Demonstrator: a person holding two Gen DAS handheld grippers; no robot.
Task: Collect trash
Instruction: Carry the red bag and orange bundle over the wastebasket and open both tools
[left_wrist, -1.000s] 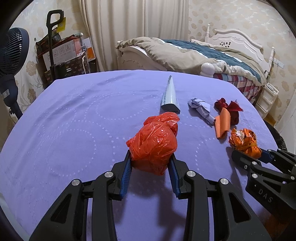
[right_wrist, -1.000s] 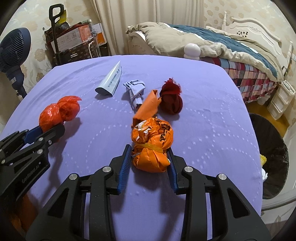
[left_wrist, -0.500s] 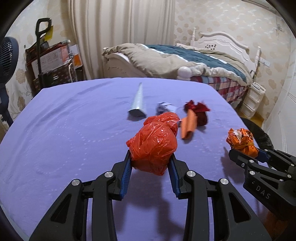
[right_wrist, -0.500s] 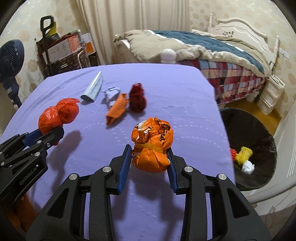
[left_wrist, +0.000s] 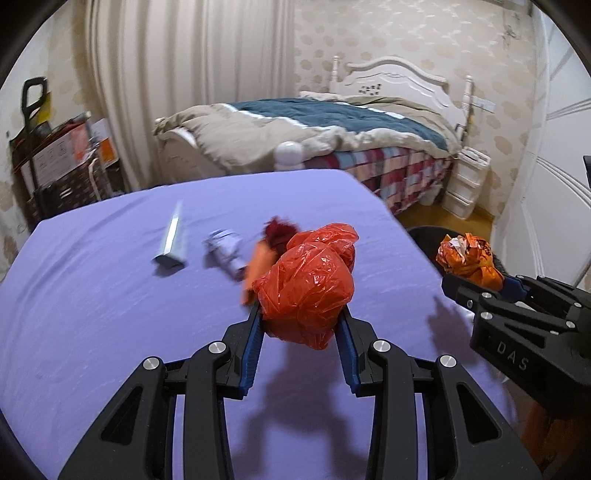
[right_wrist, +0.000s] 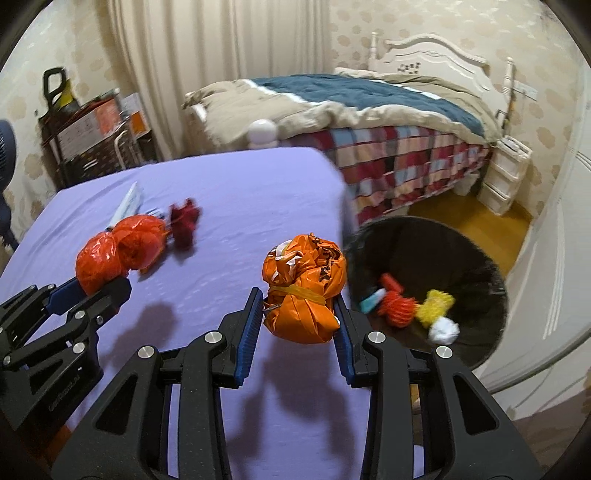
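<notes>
A: Red plastic, one crumpled bag, clamped between the blue pads of the left gripper and carried clear above the purple tablecloth. Its shadow falls on the cloth below, so it rests on nothing.

B: Second entry?

A: Orange wrapper bundle, bound with a yellow band, pinched between the fingers of the right gripper. Held out past the table's edge, near the black bin on the floor.

B: Why both aloft together?

A: Likely to clear two pieces in one trip. Each is gripped at its bulk, where soft plastic gives the pads something to bite.

B: Bin contents?

A: Several small items already inside: one yellow, one white, one red-orange, one pale blue. Exact kinds too blurred to tell.

B: Remaining on the cloth?

A: Pale blue flattened tube, crumpled lilac paper, orange piece, dark red wad, grouped mid-table, well apart from the bin.

B: Judgement?

A: Task partly done. The orange bundle looks first for release; the red bag needs carrying further right.
</notes>
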